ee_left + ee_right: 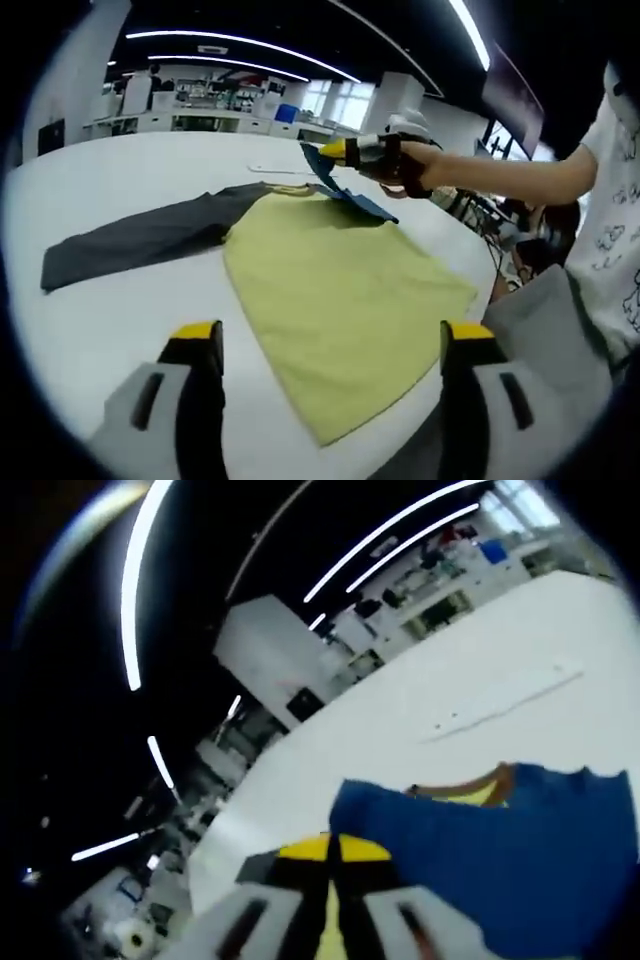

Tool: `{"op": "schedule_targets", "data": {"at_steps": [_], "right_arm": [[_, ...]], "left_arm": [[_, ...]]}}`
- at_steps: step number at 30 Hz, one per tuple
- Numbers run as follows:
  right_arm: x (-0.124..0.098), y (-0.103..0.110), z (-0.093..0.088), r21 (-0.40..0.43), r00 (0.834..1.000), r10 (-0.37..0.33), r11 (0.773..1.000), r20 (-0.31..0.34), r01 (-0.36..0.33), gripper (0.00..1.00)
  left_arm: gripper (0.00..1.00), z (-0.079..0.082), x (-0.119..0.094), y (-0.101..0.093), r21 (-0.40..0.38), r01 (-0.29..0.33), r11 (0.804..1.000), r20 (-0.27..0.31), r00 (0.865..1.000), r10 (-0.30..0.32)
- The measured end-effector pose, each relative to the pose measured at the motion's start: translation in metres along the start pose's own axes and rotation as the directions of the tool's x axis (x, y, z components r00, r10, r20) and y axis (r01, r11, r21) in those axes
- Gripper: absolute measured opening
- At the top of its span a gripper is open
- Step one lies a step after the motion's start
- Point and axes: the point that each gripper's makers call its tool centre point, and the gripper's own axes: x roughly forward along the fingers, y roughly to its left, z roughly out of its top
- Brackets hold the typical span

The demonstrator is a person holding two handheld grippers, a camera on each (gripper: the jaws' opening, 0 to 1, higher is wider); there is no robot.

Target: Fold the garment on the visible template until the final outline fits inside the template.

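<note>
The shirt point(340, 290) lies flat on the bench point(110, 320) ahead of the released left gripper point(335, 345), between its spread jaws. The right gripper point(333, 855) has its jaws clenched on the blue sleeve point(540, 850), lifted beyond them; the cloth looks light and limp, so it is best pinched at hems or corners

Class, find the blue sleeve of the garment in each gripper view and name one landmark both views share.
Left gripper view: the blue sleeve is upper centre, lifted off the table by the right tongs.
Right gripper view: it fills the lower right, just beyond the shut tongs.
Shared landmark: the white table.
</note>
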Motion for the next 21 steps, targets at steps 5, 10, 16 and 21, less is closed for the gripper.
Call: {"op": "schedule_targets", "data": {"at_steps": [5,10,16,21], "right_arm": [[0.021,0.019,-0.005,0.001,0.999,0.034,0.999,-0.008,-0.034,0.0],[0.04,0.036,-0.021,-0.003,0.998,0.059,0.998,-0.036,-0.059,0.0],[0.059,0.028,-0.046,-0.027,0.995,0.029,0.999,-0.093,-0.031,0.0],[0.067,0.015,-0.068,-0.038,0.989,-0.001,0.999,-0.149,-0.005,0.0]], "left_arm": [[0.87,-0.003,0.001,0.001,-0.008,-0.004,1.0,-0.002,1.0,0.004],[0.86,-0.006,0.002,-0.003,-0.022,-0.004,1.0,0.0,1.0,0.004],[0.86,-0.009,0.001,-0.003,-0.034,-0.007,0.999,-0.003,1.0,0.007],[0.86,-0.012,-0.003,0.001,-0.05,-0.023,0.999,-0.002,1.0,0.023]]}}
